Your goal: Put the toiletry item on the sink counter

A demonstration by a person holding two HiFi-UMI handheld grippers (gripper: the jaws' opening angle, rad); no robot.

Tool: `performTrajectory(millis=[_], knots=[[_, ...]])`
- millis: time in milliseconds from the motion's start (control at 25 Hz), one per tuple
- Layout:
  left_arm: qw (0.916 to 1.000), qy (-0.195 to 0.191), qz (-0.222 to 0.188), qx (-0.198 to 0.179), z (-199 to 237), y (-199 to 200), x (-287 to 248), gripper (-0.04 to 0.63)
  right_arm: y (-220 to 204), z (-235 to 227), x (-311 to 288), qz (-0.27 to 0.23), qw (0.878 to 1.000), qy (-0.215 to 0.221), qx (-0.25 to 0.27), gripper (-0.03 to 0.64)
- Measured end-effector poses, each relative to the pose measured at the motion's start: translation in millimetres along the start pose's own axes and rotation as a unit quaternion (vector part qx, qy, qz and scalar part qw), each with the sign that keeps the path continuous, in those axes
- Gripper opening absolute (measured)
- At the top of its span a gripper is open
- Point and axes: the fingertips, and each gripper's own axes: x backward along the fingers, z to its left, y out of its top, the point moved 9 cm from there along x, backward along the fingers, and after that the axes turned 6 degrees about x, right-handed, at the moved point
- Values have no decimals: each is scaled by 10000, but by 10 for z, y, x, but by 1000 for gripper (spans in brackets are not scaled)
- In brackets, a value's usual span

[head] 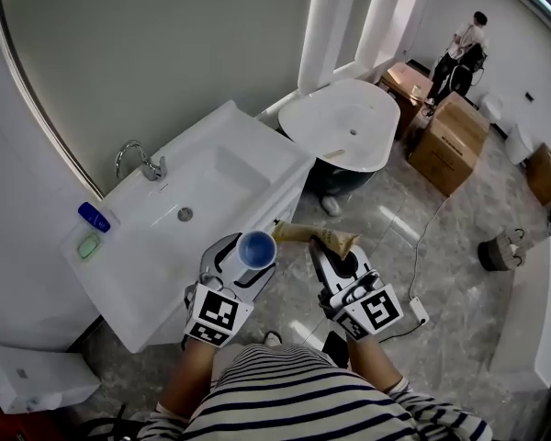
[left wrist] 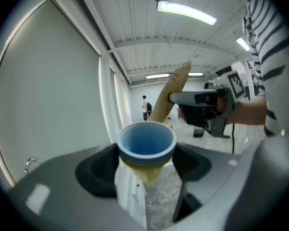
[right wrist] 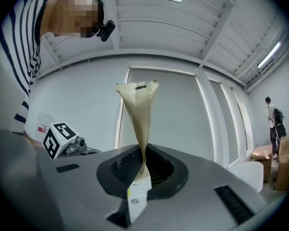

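My left gripper is shut on a blue-rimmed cup with a yellowish body, held just off the front right corner of the white sink counter. In the left gripper view the cup sits upright between the jaws. My right gripper is shut on a beige squeeze tube that points left toward the counter. In the right gripper view the tube is pinched at its lower end and fans out upward. Both grippers hover over the floor, side by side.
The counter carries a basin, a chrome faucet and a soap dish with a blue item and green soap. A white bathtub stands beyond, cardboard boxes and a person farther right.
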Motion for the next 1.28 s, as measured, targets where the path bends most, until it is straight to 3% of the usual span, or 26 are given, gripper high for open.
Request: performTrajectory(millis=[520,960,1280], knots=[[9994,-70,161,308,459,-73,-805,348,-250,-660,-414,141,9998,-141,3,25],[9982,-132,-56,589,1560,-39,-1690,348,-490,-1360,-1598,400,9991,-150,16,25],[9977,-11,-118,669,2243,-61,-1912,348,-622,-1518,-2416,421,9990,76,88,25]])
